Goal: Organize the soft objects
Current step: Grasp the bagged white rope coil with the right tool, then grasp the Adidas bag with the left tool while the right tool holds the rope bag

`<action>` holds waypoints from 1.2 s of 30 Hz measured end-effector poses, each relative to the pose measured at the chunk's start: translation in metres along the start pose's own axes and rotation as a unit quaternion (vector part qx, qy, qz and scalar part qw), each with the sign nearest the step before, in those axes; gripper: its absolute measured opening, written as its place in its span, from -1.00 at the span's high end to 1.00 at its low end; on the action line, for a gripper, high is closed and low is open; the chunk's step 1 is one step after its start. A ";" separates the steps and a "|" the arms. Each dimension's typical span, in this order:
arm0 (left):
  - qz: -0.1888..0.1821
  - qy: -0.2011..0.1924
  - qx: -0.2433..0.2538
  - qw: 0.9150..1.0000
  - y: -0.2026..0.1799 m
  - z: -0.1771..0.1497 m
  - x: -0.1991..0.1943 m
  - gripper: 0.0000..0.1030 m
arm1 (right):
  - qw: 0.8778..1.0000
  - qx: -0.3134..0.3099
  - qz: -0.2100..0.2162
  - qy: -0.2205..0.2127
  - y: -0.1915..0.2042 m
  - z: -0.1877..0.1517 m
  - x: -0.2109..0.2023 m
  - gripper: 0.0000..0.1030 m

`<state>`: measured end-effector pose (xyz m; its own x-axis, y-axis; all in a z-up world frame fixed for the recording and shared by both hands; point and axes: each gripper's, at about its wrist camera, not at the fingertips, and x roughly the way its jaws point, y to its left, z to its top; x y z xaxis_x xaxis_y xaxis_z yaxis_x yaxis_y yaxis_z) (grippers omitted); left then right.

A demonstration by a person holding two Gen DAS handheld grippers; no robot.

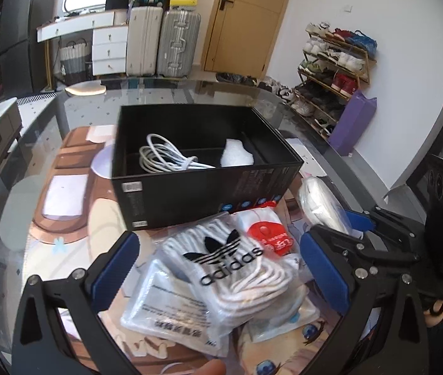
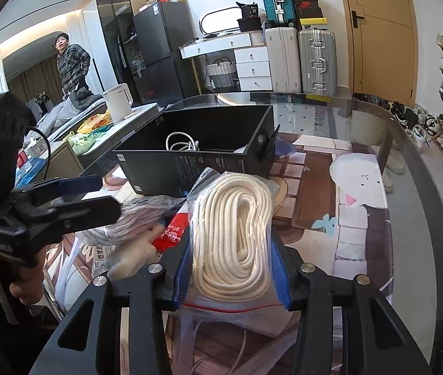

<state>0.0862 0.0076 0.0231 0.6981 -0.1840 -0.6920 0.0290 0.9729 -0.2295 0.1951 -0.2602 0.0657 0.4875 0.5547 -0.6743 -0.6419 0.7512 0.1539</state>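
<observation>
Left wrist view: your left gripper (image 1: 218,268) stands wide open over the pile of bagged laces and cords (image 1: 227,281) at the near edge of the glass table (image 1: 340,162), so keep it clear while your right gripper (image 1: 331,237) works beside it, and aim for the black box (image 1: 202,184) just behind the pile, where a white cable (image 1: 165,156) already lies. Right wrist view: your right gripper (image 2: 232,265) is clamped on a clear zip bag of cream rope (image 2: 234,234), coiled in long loops and soft, so lift it straight and carry it over the box's near wall (image 2: 190,162) before you let go.
</observation>
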 end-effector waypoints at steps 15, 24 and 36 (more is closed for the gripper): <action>0.005 0.053 -0.012 0.998 0.003 -0.010 0.024 -0.63 | 1.000 -0.001 -0.005 0.001 -0.002 -0.002 -0.001 0.13; -0.002 0.053 -0.004 0.999 0.004 -0.018 0.015 0.16 | 1.000 -0.002 -0.002 -0.002 -0.002 -0.002 -0.002 0.13; 0.000 0.027 -0.002 1.000 0.015 -0.022 -0.006 0.21 | 1.000 -0.010 0.003 -0.012 0.004 0.001 -0.010 0.13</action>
<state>0.0670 0.0204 0.0084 0.6589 -0.1922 -0.7272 0.0263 0.9721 -0.2331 0.1883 -0.2624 0.0734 0.4982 0.5672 -0.6558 -0.6559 0.7412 0.1429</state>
